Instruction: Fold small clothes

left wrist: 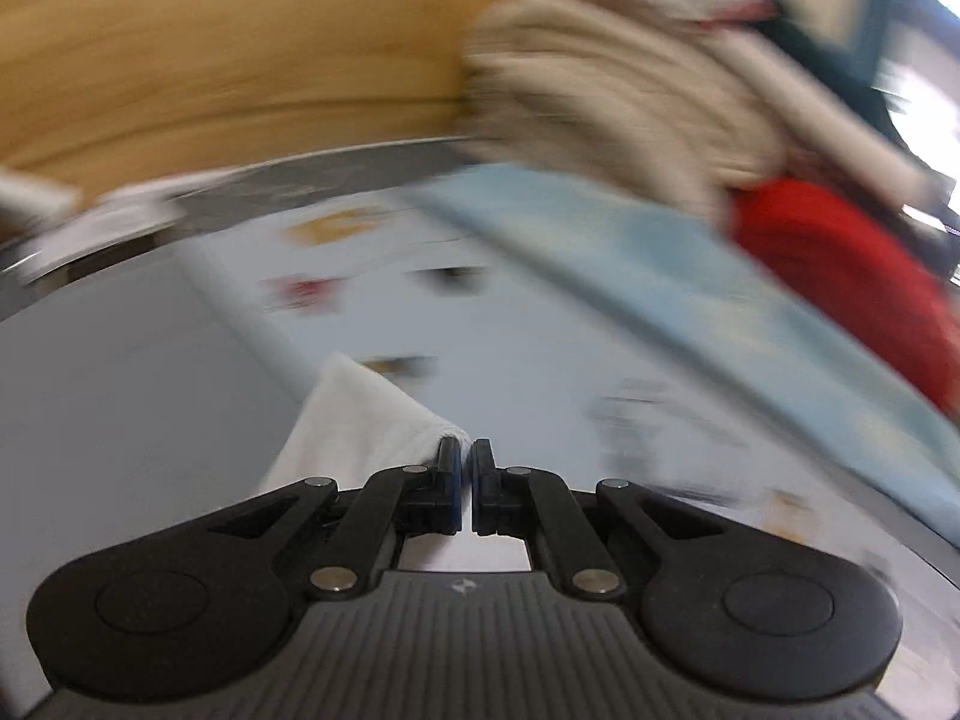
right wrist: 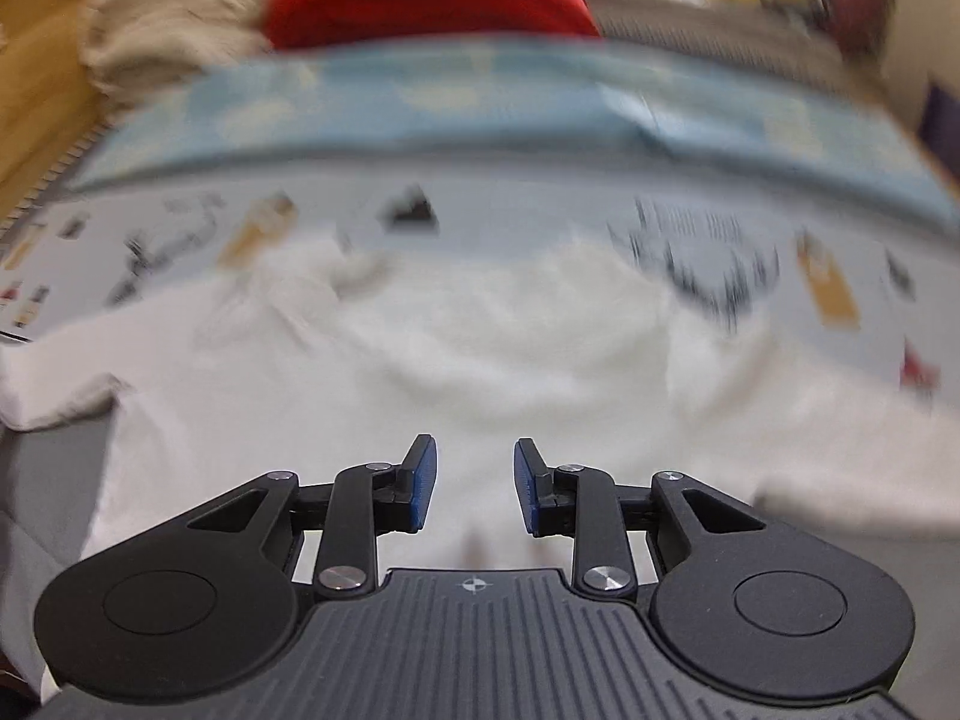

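L wrist: left tongs (left wrist: 467,450) closed, pinching a corner of the white garment (left wrist: 354,420) above the pale worktop (left wrist: 120,372). R wrist: right tongs (right wrist: 474,468) open, nothing held, over same garment (right wrist: 480,348), crumpled on worktop (right wrist: 540,204).

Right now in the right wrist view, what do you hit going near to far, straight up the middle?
Right tool, jaws apart with nothing gripped → white garment → pale printed sheet → light blue patterned cloth → red cloth.
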`<state>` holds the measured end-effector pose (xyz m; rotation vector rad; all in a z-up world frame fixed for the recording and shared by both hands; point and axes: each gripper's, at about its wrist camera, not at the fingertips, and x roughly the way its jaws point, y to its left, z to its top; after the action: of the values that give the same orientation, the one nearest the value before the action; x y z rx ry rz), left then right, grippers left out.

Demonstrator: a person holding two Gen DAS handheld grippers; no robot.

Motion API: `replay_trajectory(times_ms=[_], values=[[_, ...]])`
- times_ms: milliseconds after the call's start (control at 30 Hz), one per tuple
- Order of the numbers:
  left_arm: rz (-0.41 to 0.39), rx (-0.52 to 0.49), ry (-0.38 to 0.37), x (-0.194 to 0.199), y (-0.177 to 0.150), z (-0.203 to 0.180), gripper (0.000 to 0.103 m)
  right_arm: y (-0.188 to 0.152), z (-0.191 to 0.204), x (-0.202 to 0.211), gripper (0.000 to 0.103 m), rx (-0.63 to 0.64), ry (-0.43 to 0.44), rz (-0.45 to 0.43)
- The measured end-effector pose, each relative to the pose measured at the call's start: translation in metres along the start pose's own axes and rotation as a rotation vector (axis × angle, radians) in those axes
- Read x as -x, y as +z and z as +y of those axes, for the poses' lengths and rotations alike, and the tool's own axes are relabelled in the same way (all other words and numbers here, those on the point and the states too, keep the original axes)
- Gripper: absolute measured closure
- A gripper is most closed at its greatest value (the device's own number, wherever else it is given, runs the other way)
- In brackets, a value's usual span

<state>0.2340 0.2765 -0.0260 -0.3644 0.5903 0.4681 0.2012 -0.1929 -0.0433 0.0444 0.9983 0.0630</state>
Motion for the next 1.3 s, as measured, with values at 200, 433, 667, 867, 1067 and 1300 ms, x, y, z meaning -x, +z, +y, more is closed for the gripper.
replay_trajectory(times_ms=[200,433,667,867,1067,1300], values=[[-0.011,-0.318,-0.493,0.069,-0.06,-0.176,0.1,0.004,-0.027,-0.001,0.073,-0.049,0.004,-0.061],[0.236,-0.571,-0.786,0.085,-0.134,-0.26,0.093,0.002,-0.088,-0.029,0.073,-0.218,-0.031,0.002],[0.314,-0.321,-0.294,0.001,-0.09,-0.195,0.092,0.006,-0.074,-0.044,0.059,-0.184,0.083,-0.054],[0.408,-0.092,-0.153,-0.039,-0.062,-0.137,0.092,0.016,-0.026,-0.067,0.054,-0.025,0.101,-0.076],[0.421,-0.07,-0.128,-0.042,-0.052,-0.124,0.092,0.023,0.006,-0.083,0.054,0.115,0.044,-0.089],[0.45,-0.054,-0.166,-0.037,-0.062,-0.141,0.088,0.024,0.004,-0.1,0.054,0.091,-0.02,-0.075]])
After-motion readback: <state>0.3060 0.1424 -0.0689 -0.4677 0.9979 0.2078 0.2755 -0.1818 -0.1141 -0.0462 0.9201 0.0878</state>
